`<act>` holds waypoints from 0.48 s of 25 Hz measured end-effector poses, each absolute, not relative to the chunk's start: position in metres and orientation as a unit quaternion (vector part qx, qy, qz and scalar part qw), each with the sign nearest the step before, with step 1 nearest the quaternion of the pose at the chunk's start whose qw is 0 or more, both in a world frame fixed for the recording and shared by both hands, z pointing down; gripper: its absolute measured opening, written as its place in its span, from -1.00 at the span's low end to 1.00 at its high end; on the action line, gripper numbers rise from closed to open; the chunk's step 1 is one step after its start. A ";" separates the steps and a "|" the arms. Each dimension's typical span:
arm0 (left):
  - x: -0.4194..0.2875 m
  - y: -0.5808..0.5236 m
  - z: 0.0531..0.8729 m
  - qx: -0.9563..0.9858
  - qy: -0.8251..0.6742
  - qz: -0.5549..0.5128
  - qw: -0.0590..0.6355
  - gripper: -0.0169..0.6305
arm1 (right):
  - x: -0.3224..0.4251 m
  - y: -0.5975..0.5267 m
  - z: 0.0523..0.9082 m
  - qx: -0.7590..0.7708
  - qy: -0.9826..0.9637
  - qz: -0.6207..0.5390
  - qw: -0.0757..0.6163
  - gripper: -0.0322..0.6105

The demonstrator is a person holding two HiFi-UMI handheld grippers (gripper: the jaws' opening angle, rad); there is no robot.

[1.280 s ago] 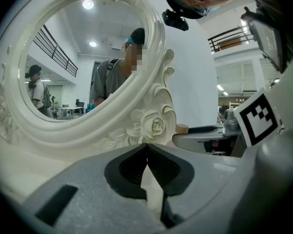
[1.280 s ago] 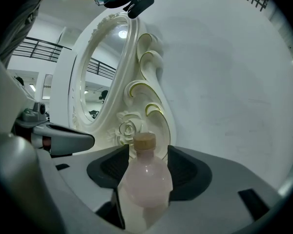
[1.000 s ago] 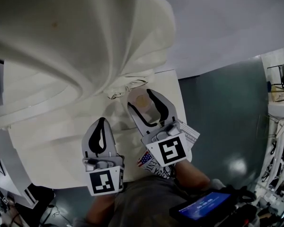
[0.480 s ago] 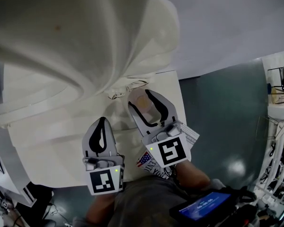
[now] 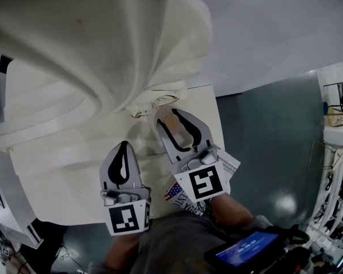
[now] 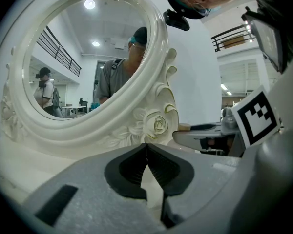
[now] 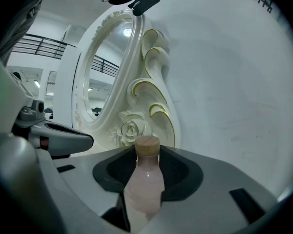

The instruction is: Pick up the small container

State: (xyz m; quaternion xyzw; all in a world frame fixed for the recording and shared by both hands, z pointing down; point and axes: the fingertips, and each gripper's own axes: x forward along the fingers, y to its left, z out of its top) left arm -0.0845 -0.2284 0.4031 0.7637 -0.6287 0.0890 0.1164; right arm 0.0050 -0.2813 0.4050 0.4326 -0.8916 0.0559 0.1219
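Right tongs (image 7: 147,156), just closing, seemingly grip small container (image 7: 145,185) beside mirror (image 7: 103,77).

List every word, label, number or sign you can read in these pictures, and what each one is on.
Nothing can be read for certain.
Printed paper with a flag emblem: dark capitals, too blurred to read.
White printed sheet: lines of print, too small.
Blue screen of the dark handheld device: pale characters, too small.
Pale pink bottle with a wooden cap: no label visible.
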 end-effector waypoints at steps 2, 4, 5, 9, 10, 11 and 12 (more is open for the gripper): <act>-0.085 -0.228 0.402 0.764 -0.629 0.088 0.115 -0.90 | 0.005 -0.281 0.405 0.433 -0.891 0.055 0.124 -0.44; -0.085 -0.227 0.402 0.763 -0.630 0.088 0.114 -0.90 | 0.005 -0.282 0.406 0.434 -0.891 0.056 0.124 -0.45; -0.085 -0.227 0.401 0.763 -0.630 0.087 0.113 -0.90 | 0.005 -0.282 0.406 0.435 -0.890 0.057 0.124 -0.45; -0.085 -0.227 0.400 0.762 -0.632 0.087 0.111 -0.90 | 0.006 -0.282 0.407 0.438 -0.889 0.059 0.123 -0.45; -0.086 -0.226 0.400 0.762 -0.632 0.087 0.110 -0.90 | 0.006 -0.282 0.407 0.438 -0.889 0.059 0.123 -0.45; -0.086 -0.226 0.399 0.761 -0.633 0.087 0.110 -0.90 | 0.006 -0.282 0.407 0.438 -0.889 0.059 0.122 -0.45; -0.086 -0.226 0.399 0.761 -0.633 0.087 0.110 -0.90 | 0.006 -0.282 0.407 0.438 -0.889 0.060 0.122 -0.45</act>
